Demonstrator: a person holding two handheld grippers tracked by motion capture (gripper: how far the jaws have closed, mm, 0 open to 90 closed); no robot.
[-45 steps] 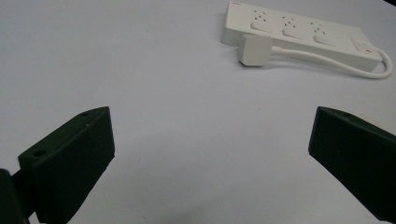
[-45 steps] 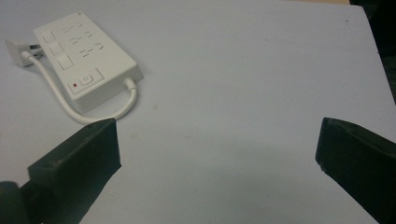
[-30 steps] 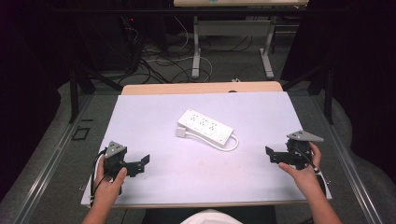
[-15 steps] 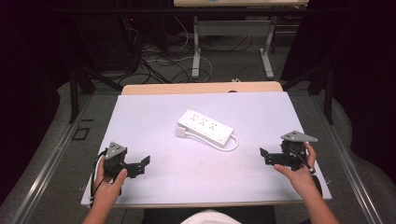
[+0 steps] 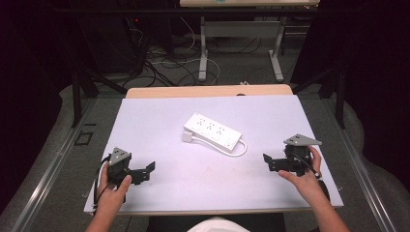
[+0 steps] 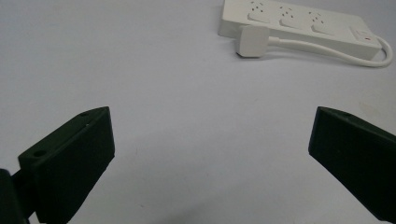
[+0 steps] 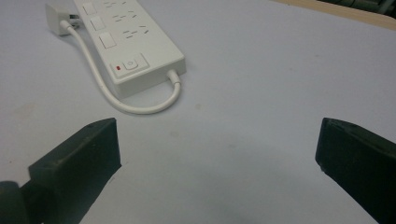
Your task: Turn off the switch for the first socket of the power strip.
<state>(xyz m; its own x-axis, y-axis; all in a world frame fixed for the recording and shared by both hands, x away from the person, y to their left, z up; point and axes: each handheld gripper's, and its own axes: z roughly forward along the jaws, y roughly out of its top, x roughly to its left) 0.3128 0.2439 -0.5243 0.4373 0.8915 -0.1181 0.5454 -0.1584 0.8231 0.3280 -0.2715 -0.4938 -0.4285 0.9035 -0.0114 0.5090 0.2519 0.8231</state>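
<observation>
The power strip [image 5: 212, 132] lay flat near the middle of the white table [image 5: 164, 121], set at a slant, sockets up. Its short white cable [image 5: 239, 149] looped out from the switch end and ran back along the near side, and the plug [image 5: 187, 137] rested on the table just beside the other end of the strip. In the right gripper view you could see the rocker switch [image 7: 129, 62] with a small red mark next to it, and the cable [image 7: 135, 105] curving on the bare surface. In the left gripper view the plug [image 6: 251, 40] sat against the strip's long edge, not pushed into any socket as far as that picture showed.

Nothing had yet been taken hold of. Your left gripper [image 5: 144, 172] rested low near the front left corner, well apart from the strip, its jaws spread wide with only bare table between them. Your right gripper [image 5: 271, 162] sat near the right edge, somewhat closer to the cable's loop, jaws likewise wide apart and empty, pointing in toward the strip.

I judged the work to be at its very start: both hands were poised, the strip untouched, the cable and plug lying loose. The whole approach, the grasp, and whatever handling of plug or strip followed were still left to do.
</observation>
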